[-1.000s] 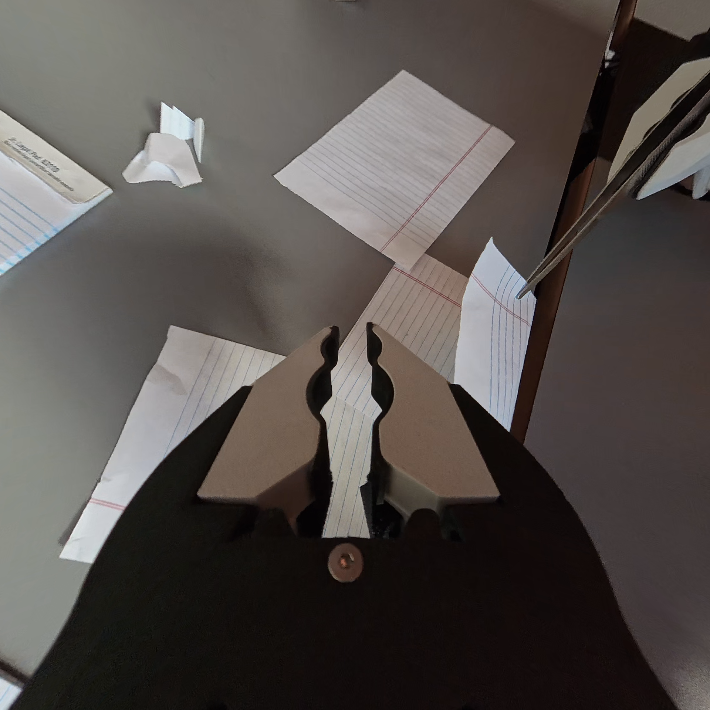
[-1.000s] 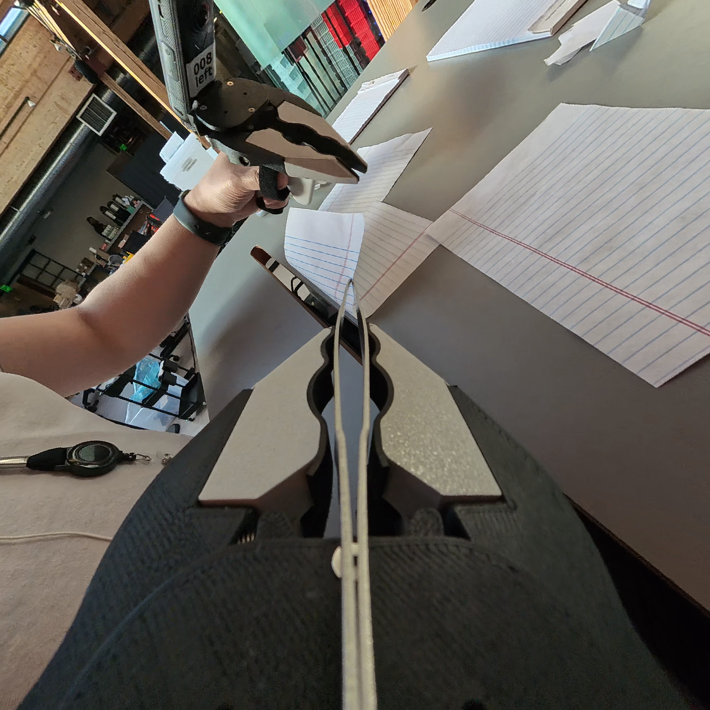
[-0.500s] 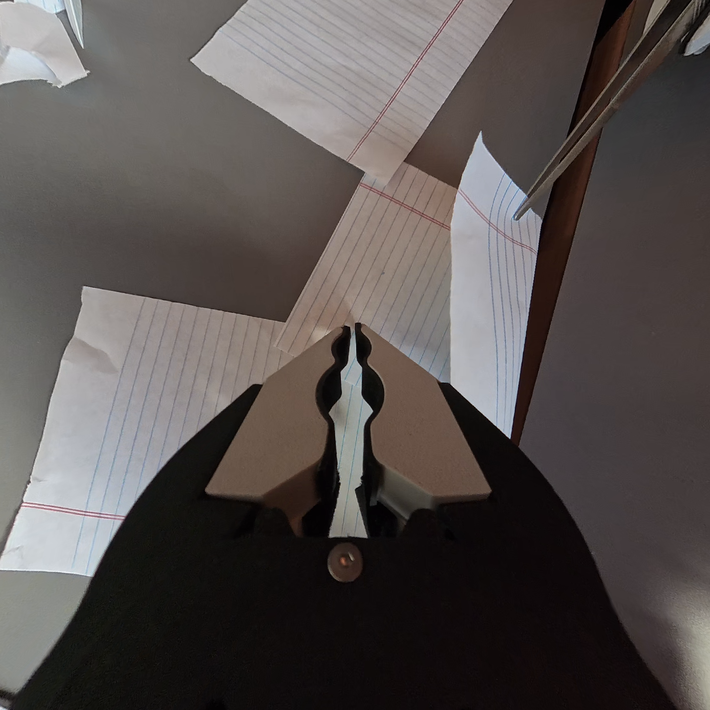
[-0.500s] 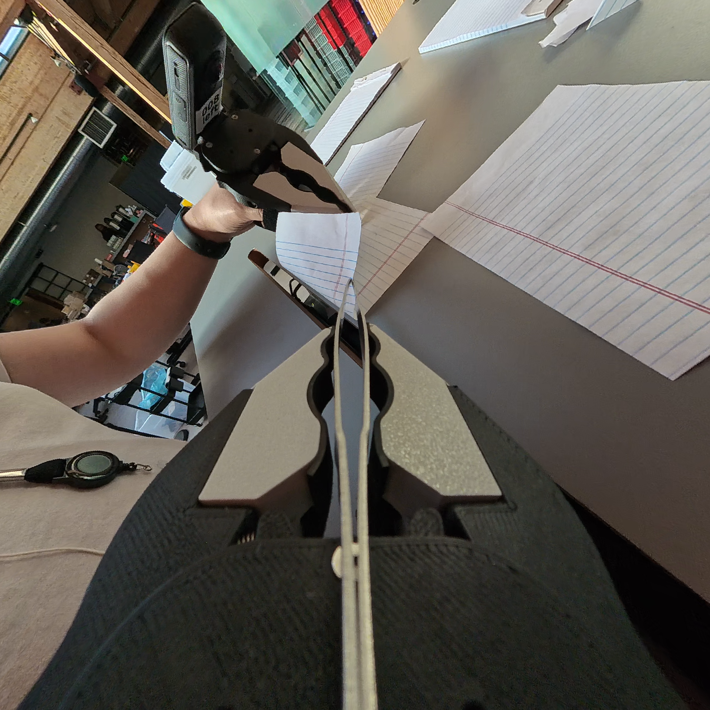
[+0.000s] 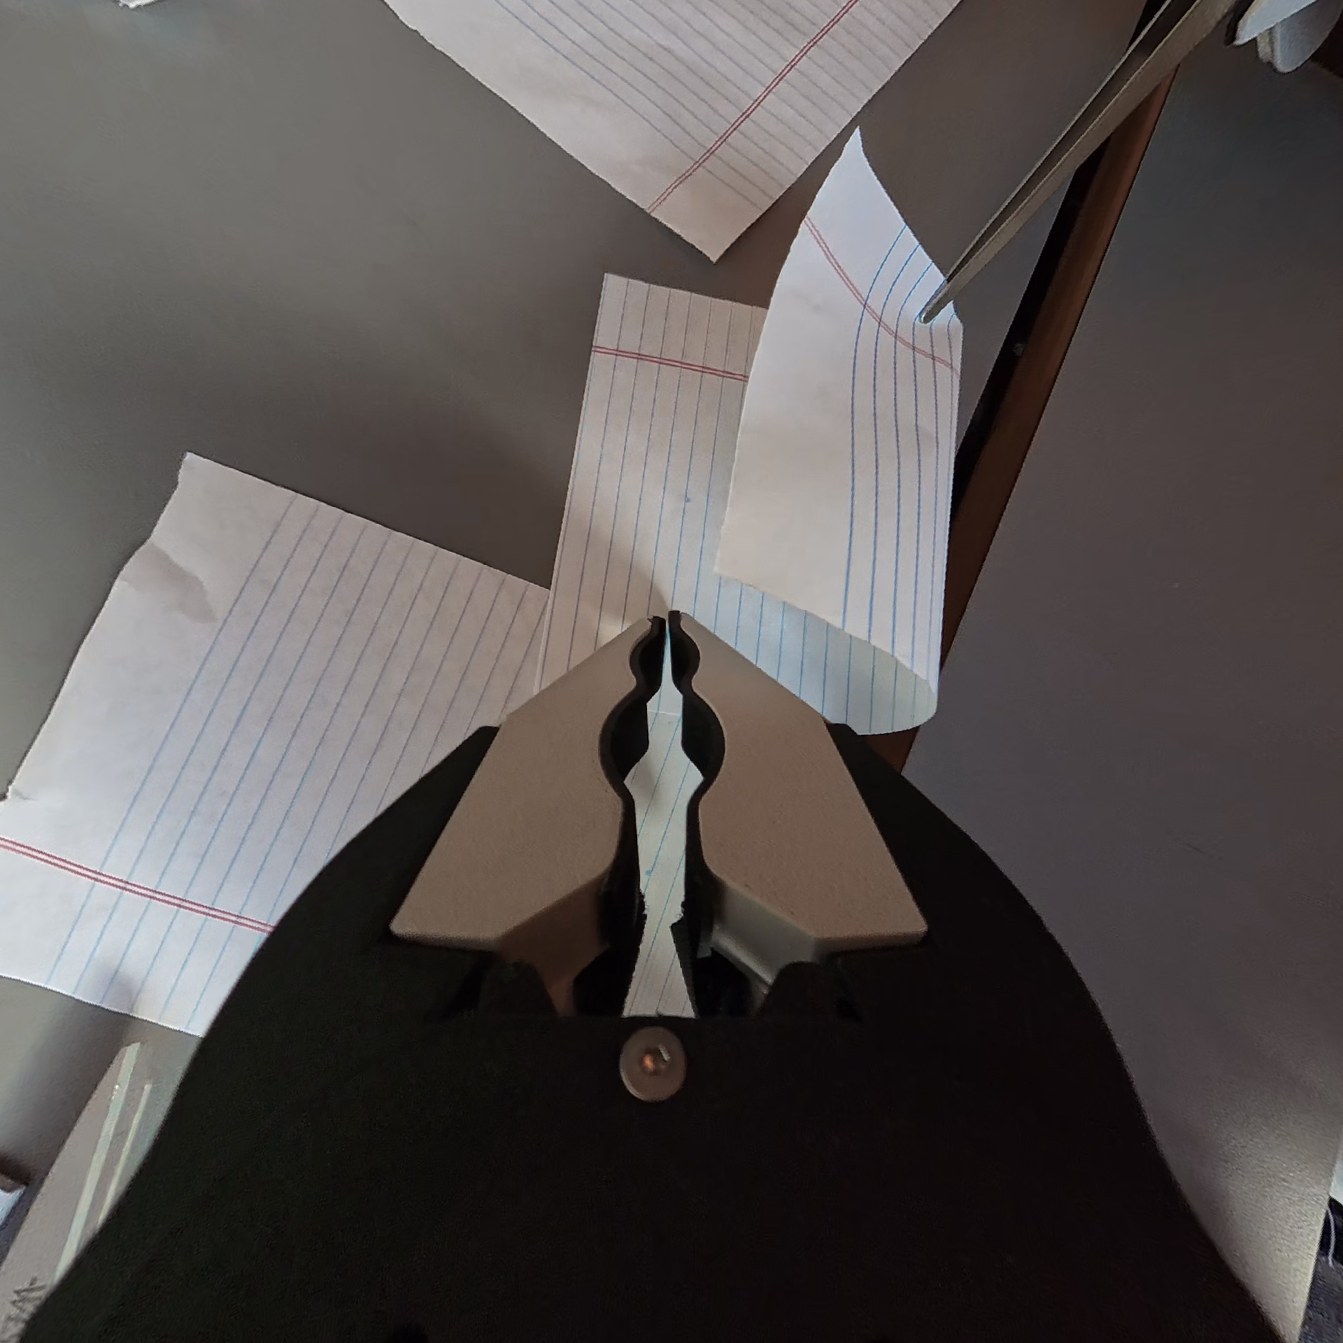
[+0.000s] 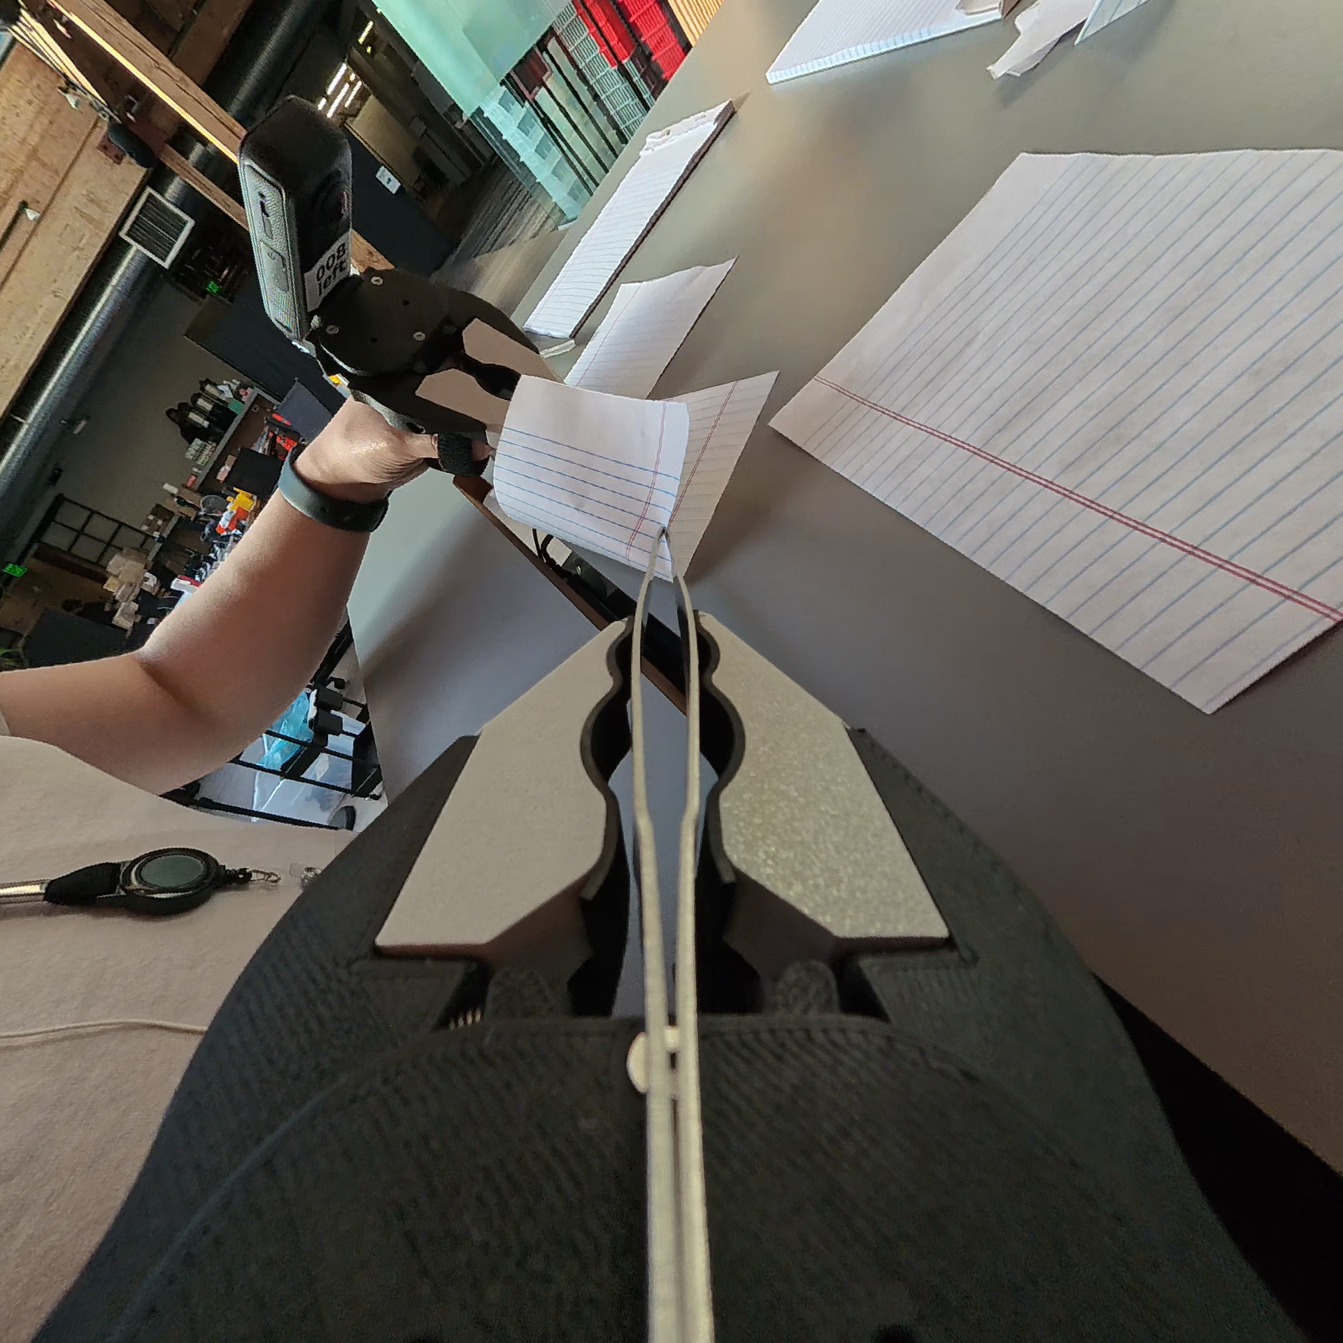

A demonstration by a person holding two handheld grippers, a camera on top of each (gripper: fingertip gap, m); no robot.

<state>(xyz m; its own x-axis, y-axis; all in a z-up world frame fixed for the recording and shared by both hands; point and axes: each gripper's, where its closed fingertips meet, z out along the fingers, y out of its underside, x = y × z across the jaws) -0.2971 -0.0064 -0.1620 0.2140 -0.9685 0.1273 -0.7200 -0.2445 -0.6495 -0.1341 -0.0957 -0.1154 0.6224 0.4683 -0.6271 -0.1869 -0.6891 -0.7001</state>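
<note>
While clamped near the table's front edge, left gripper (image 5: pixel 667 623): tips nearly together on folded strip of white lined paper (image 5: pixel 836 465), gripping its near end. Long axis runs away from jaws, free folded flap curling upward to the right. Right gripper (image 6: pixel 658 639): pinched onto long steel tweezers (image 6: pixel 665 799); tweezer tips meet at flap's far corner by the red margin. Larger lined sheet (image 5: pixel 240 727) flat on grey table (image 5: pixel 254 291) left; another sheet (image 5: pixel 654 94) beyond.
</note>
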